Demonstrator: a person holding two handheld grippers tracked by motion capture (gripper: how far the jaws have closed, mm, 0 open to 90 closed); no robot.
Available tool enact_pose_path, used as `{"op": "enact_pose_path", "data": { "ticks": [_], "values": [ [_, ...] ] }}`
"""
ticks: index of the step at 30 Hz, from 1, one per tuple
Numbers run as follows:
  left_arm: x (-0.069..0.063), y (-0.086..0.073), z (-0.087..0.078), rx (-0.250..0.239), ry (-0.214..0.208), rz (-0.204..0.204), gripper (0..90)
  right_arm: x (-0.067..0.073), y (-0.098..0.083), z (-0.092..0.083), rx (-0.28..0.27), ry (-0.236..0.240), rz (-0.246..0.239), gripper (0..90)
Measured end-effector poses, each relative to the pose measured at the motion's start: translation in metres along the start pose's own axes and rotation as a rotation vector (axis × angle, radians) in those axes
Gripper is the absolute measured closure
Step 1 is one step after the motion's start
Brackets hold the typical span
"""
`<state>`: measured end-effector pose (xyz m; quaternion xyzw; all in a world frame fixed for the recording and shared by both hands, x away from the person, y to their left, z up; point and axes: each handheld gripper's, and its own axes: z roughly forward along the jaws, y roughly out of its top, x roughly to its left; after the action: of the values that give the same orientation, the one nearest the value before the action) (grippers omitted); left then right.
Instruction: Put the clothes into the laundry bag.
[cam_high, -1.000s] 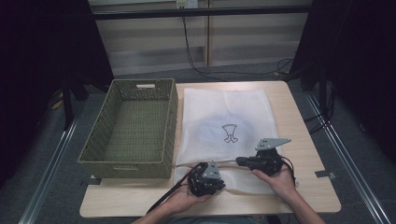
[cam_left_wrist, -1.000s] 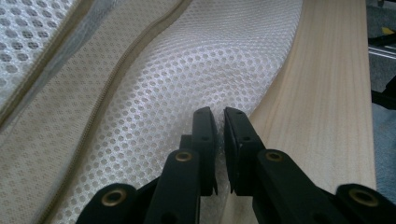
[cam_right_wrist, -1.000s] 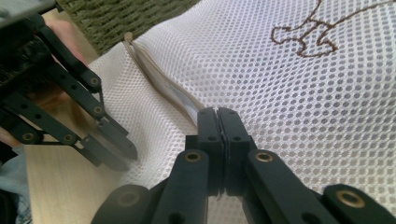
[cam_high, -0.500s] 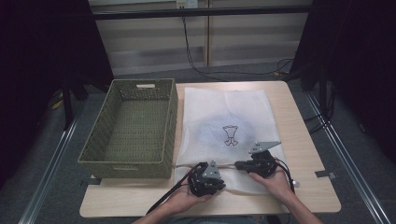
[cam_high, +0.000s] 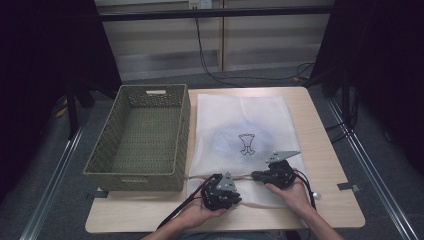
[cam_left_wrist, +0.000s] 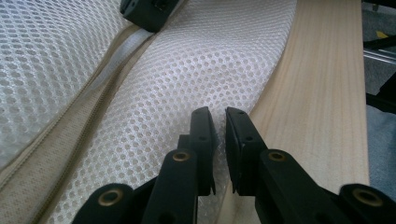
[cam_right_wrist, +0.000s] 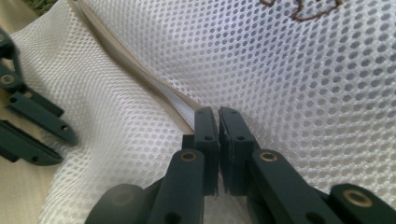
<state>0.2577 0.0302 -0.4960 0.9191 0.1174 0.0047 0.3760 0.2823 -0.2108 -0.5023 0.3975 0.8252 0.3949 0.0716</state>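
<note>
A white mesh bag (cam_high: 245, 125) with a dark emblem (cam_high: 246, 144) lies flat on the wooden table (cam_high: 325, 150). Its beige zipper (cam_left_wrist: 107, 93) runs along the near end. My left gripper (cam_high: 238, 198) rests low over the bag's near-left part, close to the table's edge strip. Its jaws (cam_left_wrist: 219, 116) are shut to a thin slit above the mesh. My right gripper (cam_high: 254, 175) points left over the near-right part. Its shut tips (cam_right_wrist: 218, 114) sit right at the zipper (cam_right_wrist: 154, 84). Whether anything is pinched there is hidden.
An olive woven basket (cam_high: 185, 130) stands to the left of the bag, almost touching it. Bare wood (cam_left_wrist: 322, 93) runs along the bag's near edge. Cables trail from both grippers toward the person. The left gripper's jaws (cam_right_wrist: 28, 121) lie close to the right gripper.
The right gripper has sunk a little toward the bag and shifted slightly left. The left gripper has stayed where it was.
</note>
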Motion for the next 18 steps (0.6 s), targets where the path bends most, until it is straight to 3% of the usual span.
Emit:
{"op": "enact_pose_path", "data": {
  "ticks": [2,5,6,10,12,15,17,18],
  "values": [
    [-0.0001,0.0012,-0.0015,0.025,-0.001,0.007,81.7,-0.0014,-0.0002,0.0009,0.004,-0.011,0.008,86.6],
    [0.0015,0.0015,-0.0011,0.025,-0.003,0.006,82.1,-0.0008,-0.0003,0.0011,0.002,-0.014,0.005,86.6],
    [0.0013,0.0013,-0.0002,0.01,-0.01,-0.016,82.2,0.0001,-0.0003,0.0011,0.005,-0.016,0.01,86.6],
    [0.0013,0.0012,-0.0004,0.011,-0.01,-0.028,81.8,-0.0016,-0.0002,0.0015,-0.001,-0.017,0.021,86.0],
    [0.002,0.0024,-0.0028,0.039,-0.017,-0.026,80.9,-0.0025,0.0012,0.0008,0.001,-0.044,0.027,85.2],
    [0.002,0.0024,-0.0037,0.025,-0.023,-0.035,78.3,-0.0055,0.0003,0.0007,-0.009,-0.03,0.052,84.1],
    [0.0025,0.0025,-0.0052,0.004,-0.019,-0.043,76.1,-0.0029,0.0004,-0.0004,-0.01,-0.024,0.046,80.2],
    [0.0026,0.0037,-0.008,0.017,-0.019,-0.05,74.9,-0.0016,0.0007,-0.0016,-0.016,-0.02,0.042,79.6]
  ]
}}
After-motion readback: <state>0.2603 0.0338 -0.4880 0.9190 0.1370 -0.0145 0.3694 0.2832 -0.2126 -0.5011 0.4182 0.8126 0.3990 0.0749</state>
